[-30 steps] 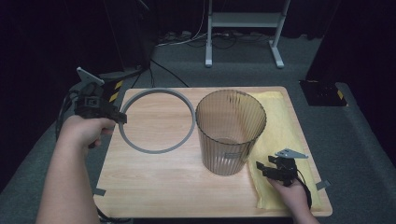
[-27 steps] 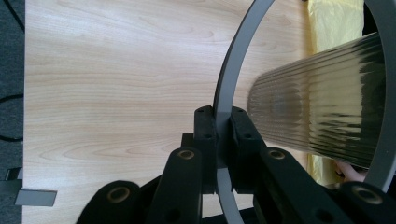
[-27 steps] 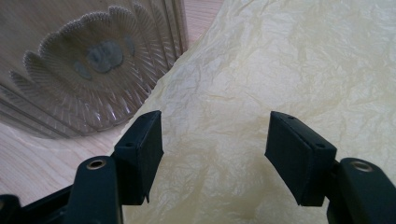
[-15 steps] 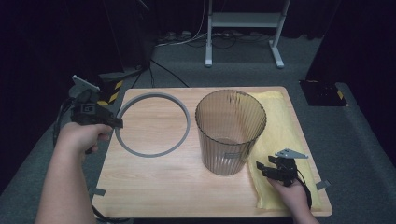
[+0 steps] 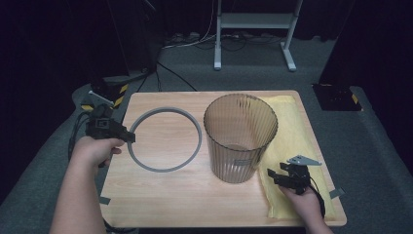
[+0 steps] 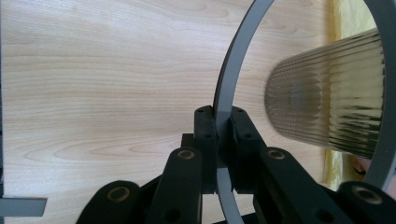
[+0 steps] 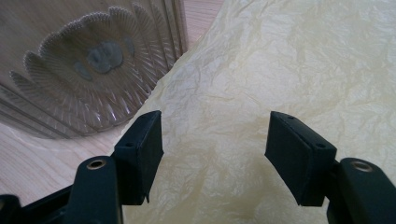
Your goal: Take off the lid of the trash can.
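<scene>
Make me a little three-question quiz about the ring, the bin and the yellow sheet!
1. True or false: the left gripper is shut on the flat grey plastic ring.
2. What lies under the open right gripper?
A. crinkled yellow paper sheet
B. bare wood
3. Fill in: the ribbed see-through plastic bin stands ____ on the wooden table.

Key: 1 true; 2 A; 3 upright.

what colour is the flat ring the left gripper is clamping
Grey; the flat plastic ring shows best in the high view, held by the left gripper.
</scene>
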